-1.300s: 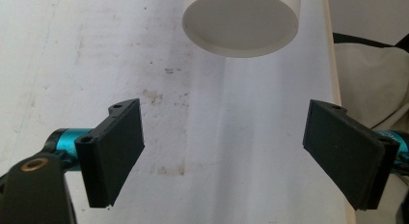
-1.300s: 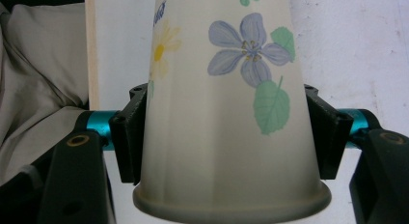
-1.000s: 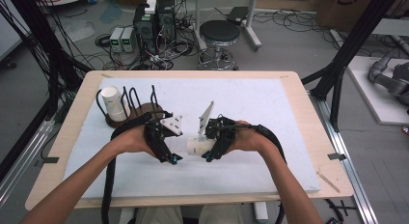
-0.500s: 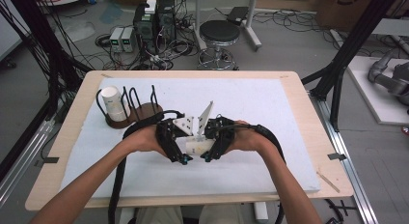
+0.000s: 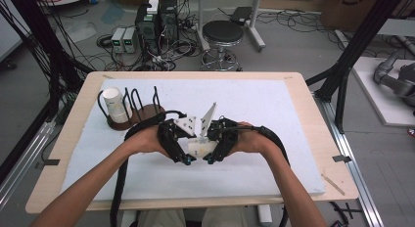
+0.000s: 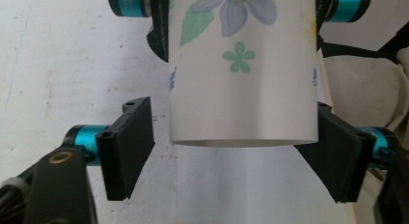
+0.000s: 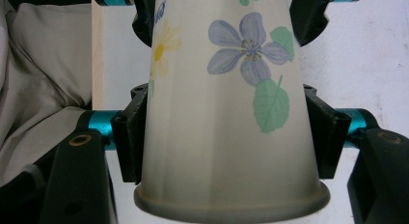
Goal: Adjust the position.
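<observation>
Flowered white paper cup [image 7: 226, 118] clamped in right gripper [image 5: 221, 144] over desk [image 5: 274, 109]; left gripper [image 5: 175, 143] jaws, just closing, straddle its far end, one side gapped.

A wire rack [image 5: 142, 102] on a wooden base holds 1 white cup [image 5: 114, 103], upper left.

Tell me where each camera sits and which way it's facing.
High view: above the person's side, looking forward and down on the table; both forearms enter from below.
Left gripper view: rides the left hand-held gripper, looking along its jaws at the paper cup.
Right gripper view: rides the right hand-held gripper, its jaws gripping the cup.
Both gripper views share the flowered cup.
</observation>
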The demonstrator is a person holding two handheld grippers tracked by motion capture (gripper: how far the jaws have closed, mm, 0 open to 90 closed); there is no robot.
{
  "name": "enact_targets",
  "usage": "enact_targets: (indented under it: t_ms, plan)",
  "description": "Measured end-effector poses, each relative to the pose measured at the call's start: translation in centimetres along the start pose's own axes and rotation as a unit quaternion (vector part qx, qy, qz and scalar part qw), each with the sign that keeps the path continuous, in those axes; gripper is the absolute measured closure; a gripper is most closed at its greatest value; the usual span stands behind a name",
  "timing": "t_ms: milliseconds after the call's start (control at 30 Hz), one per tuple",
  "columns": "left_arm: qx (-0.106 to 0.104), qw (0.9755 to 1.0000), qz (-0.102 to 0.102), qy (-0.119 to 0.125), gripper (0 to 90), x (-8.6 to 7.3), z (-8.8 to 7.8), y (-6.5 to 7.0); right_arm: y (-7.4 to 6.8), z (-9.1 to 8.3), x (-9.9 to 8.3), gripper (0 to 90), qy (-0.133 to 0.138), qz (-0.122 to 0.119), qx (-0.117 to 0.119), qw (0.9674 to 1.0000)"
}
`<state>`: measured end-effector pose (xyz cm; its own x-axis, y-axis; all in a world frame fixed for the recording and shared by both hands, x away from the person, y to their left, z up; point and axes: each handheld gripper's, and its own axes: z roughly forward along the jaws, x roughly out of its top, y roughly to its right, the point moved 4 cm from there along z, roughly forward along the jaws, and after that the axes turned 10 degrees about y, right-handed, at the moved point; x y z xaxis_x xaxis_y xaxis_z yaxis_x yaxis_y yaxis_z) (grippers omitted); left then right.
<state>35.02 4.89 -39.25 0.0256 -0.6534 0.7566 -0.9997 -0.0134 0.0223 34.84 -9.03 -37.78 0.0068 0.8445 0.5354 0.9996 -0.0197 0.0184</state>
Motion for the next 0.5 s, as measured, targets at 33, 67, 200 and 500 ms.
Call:
enact_targets:
  t_ms: [33, 67, 200, 500]
  plan:
    - [-0.002, 1.0, -0.001, 0.004, 26.4, 0.06, 0.05, 0.05, 0.01, -0.02, 0.01, 31.8, 0.0, 0.0, -0.001, 1.0]
    - [-0.002, 1.0, 0.001, 0.004, 26.6, 0.1, 0.09, 0.07, 0.02, 0.0, 0.04, 31.8, 0.001, 0.0, 0.0, 1.0]
    - [-0.007, 0.9999, 0.009, 0.004, 33.7, 0.24, 0.1, 0.11, 0.04, 0.1, 0.07, 31.7, 0.0, -0.002, 0.001, 1.0]
    - [-0.002, 0.9999, 0.006, 0.009, 36.2, 0.15, 0.05, 0.1, 0.15, 0.1, 0.0, 32.1, 0.0, -0.001, -0.002, 1.0]
